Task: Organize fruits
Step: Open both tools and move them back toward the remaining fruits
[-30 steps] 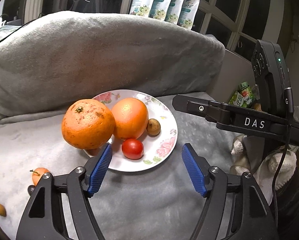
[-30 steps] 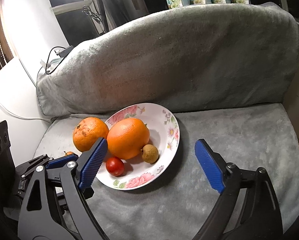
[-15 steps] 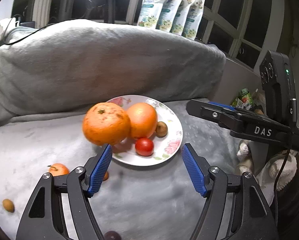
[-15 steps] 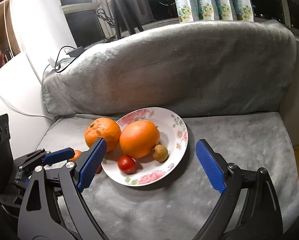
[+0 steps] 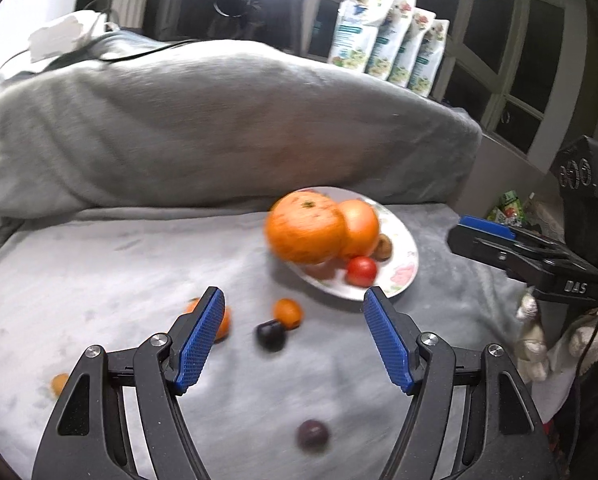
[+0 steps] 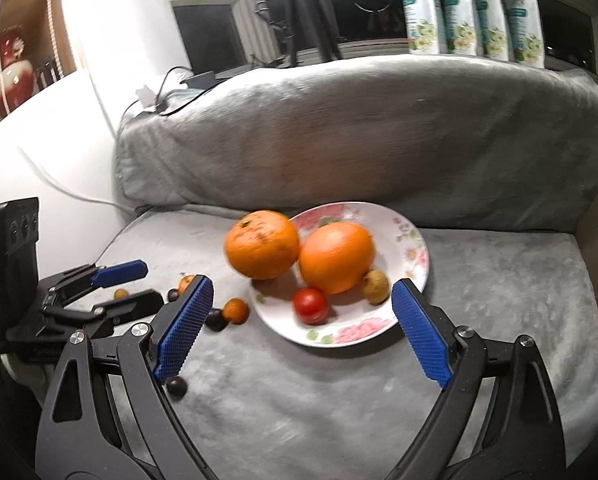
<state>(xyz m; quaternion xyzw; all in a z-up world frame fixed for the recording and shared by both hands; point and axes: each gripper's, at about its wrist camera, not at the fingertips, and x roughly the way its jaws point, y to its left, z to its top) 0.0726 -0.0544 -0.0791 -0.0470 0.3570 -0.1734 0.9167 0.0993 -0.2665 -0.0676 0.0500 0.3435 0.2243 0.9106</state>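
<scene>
While both claws hang empty with jaws apart, the left gripper and the right gripper are near the plate. In front of the plate lie two dark plums and small oranges; these can roll off the soft blanket if nudged. On the plate's left rim a big orange sits half out and may tumble down.
</scene>
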